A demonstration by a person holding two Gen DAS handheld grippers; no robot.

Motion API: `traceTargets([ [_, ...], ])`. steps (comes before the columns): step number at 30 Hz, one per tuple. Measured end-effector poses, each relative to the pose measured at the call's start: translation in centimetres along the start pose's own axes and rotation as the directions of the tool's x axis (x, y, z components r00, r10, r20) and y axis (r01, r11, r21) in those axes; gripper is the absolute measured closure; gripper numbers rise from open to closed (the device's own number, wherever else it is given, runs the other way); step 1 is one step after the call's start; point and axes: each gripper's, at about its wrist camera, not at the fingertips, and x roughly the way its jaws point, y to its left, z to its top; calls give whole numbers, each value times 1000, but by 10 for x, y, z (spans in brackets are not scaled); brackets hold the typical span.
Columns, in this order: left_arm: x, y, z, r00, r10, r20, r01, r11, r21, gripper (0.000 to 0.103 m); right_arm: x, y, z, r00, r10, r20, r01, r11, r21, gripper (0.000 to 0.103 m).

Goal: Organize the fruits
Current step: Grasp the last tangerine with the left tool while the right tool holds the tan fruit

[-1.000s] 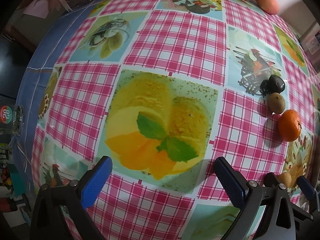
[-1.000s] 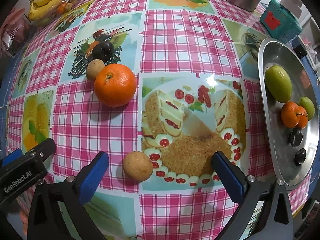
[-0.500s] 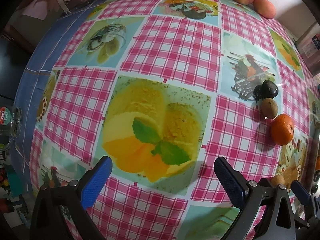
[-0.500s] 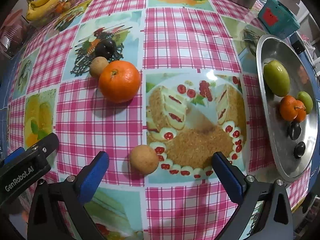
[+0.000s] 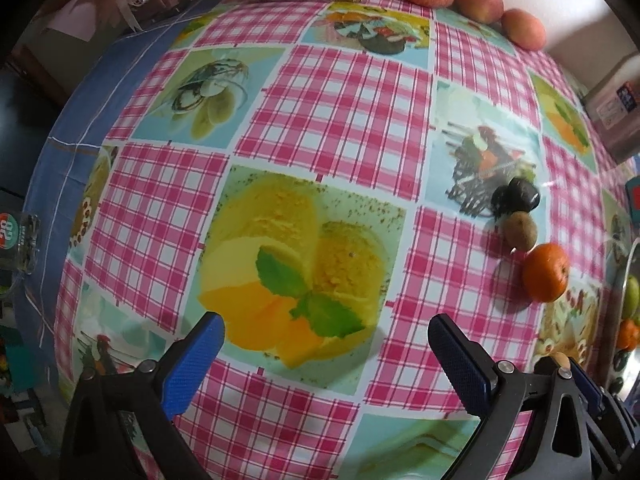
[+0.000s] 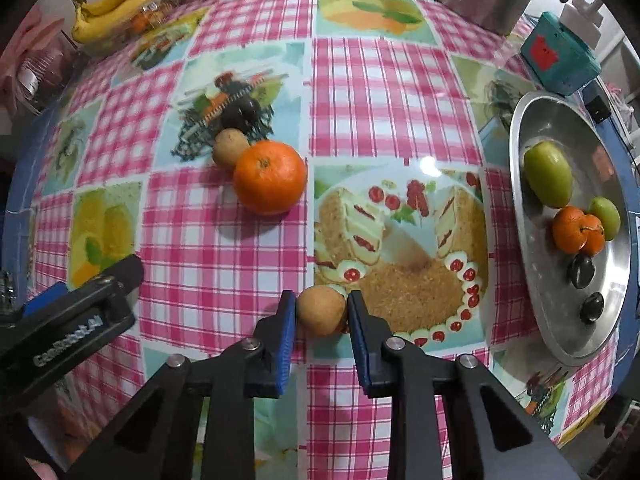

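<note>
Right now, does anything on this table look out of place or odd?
Nothing looks damaged or spilled. Three fruits sit loose on the cloth instead of in the metal tray: an orange, a brown fruit and a dark one. The right gripper holds a fourth, tan fruit.

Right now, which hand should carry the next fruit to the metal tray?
Right. The right tool is already shut on the small tan fruit, and the metal tray lies on its side of the table. The left tool is open over bare tablecloth, holding nothing.
</note>
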Motion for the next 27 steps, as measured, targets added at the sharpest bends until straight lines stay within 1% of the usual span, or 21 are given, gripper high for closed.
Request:
traceTargets([
  [3, -8, -1, 3, 999, -40, 28, 41, 999, -24, 0, -19, -4, 4, 998, 30, 51, -30, 1000, 8, 76],
  [5, -14, -4, 6, 995, -83, 52, 85, 996, -38, 0, -30, -9, 7, 995, 41, 86, -43, 999, 13, 76],
  [8, -21, -12, 10, 986, -144, 86, 148, 988, -37, 0, -43, -17, 12, 990, 24, 137, -26, 1000, 10, 76],
  [11, -27, -27, 13, 977, -179, 115, 181, 983, -12, 0, -48, -29, 17, 988, 18, 153, -23, 999, 31, 76],
  [14, -28, -42, 15, 977, -174, 124, 172, 985, 24, 0, -51, -45, 18, 987, 11, 162, -22, 998, 66, 76],
  [15, -27, -46, 17, 974, -194, 117, 191, 981, 35, 0, -53, -51, 20, 986, 7, 168, -20, 997, 78, 76],
  [18, -24, -52, 18, 956, -270, 115, 268, 963, 35, 1, -58, -62, 21, 983, 3, 183, -23, 994, 105, 76],
  [19, -23, -55, 16, 952, -285, 112, 283, 958, 35, 3, -60, -67, 21, 982, 3, 188, -25, 993, 115, 76],
  [22, -25, -71, 14, 944, -309, 114, 302, 950, 75, 20, -61, -76, 23, 981, 9, 193, -36, 990, 135, 76],
  [23, -25, -76, 14, 942, -316, 113, 308, 948, 84, 22, -62, -79, 24, 981, 9, 193, -36, 990, 139, 76],
  [25, -25, -84, 13, 937, -331, 110, 321, 942, 101, 24, -61, -81, 24, 981, 2, 195, -31, 989, 143, 76],
  [27, -23, -93, 12, 937, -333, 104, 320, 939, 122, 31, -62, -84, 24, 981, 1, 196, -30, 989, 147, 76],
])
